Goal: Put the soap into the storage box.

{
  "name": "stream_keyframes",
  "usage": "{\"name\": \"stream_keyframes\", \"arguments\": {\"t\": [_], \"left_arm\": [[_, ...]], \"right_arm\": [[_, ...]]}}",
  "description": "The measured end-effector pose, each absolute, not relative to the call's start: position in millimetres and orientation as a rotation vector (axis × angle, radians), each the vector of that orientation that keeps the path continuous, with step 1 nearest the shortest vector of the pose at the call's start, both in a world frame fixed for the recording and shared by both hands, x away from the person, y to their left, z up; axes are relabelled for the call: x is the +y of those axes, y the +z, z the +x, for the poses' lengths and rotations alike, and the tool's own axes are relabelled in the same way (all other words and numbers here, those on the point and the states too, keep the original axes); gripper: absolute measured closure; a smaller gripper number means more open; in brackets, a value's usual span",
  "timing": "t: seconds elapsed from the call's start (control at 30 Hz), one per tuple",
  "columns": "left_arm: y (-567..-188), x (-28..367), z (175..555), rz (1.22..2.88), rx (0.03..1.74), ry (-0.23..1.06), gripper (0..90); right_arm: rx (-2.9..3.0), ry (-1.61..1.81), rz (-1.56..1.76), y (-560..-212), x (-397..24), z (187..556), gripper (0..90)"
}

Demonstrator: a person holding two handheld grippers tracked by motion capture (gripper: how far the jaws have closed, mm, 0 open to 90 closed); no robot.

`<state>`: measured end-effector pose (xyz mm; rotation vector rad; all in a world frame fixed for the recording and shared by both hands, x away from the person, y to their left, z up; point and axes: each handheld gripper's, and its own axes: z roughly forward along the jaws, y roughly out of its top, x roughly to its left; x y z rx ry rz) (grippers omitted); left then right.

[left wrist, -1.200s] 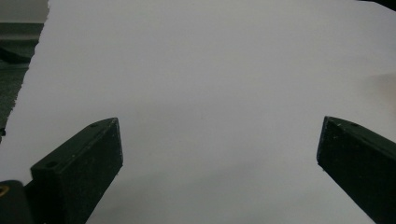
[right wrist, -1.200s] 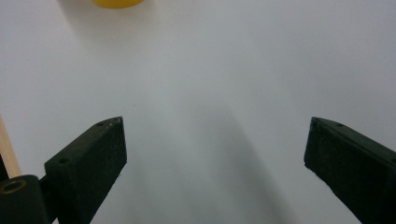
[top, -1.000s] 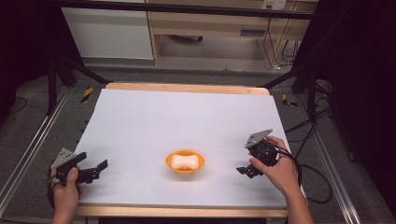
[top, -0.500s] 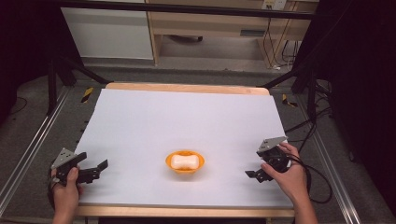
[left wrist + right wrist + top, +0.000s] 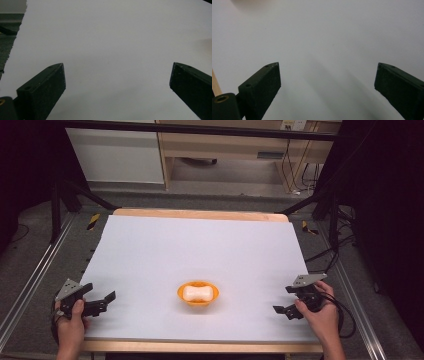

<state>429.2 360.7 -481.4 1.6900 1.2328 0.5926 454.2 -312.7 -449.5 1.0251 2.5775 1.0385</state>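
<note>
An orange bowl [image 5: 198,293] sits on the white table sheet [image 5: 200,245], near the front and a little left of centre. A white, bone-shaped piece [image 5: 195,293] lies inside it. At the front left corner a hand holds my left gripper [image 5: 100,295] open, jaws pointing right toward the bowl and well short of it. At the front right, my right gripper [image 5: 283,300] is also open, jaws pointing left and well clear of the bowl. In the left gripper view the left gripper [image 5: 117,72] has only bare sheet between its jaws. The right gripper view shows the same for the right gripper [image 5: 328,72].
A wooden table edge [image 5: 200,214] shows at the back and another along the front. Metal rails [image 5: 30,285] run down both sides. Cables [image 5: 345,310] trail off the right side. A cabinet and shelf [image 5: 220,145] stand behind the table.
My right gripper has moved right and toward the front edge, away from the bowl. The left gripper and the bowl have stayed put.
</note>
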Motion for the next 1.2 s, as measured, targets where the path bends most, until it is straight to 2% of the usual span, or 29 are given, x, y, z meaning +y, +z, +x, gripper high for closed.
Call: {"name": "stream_keyframes", "arguments": {"t": [0.77,1.2], "left_arm": [[-481,361,429,1.687,1.238,0.589,0.0],[-481,362,430,1.691,1.240,0.582,0.0]], "right_arm": [[2.212,1.350,1.199,-481,-363,422,12.9],[2.151,1.337,1.246,-483,-363,420,17.1]]}}
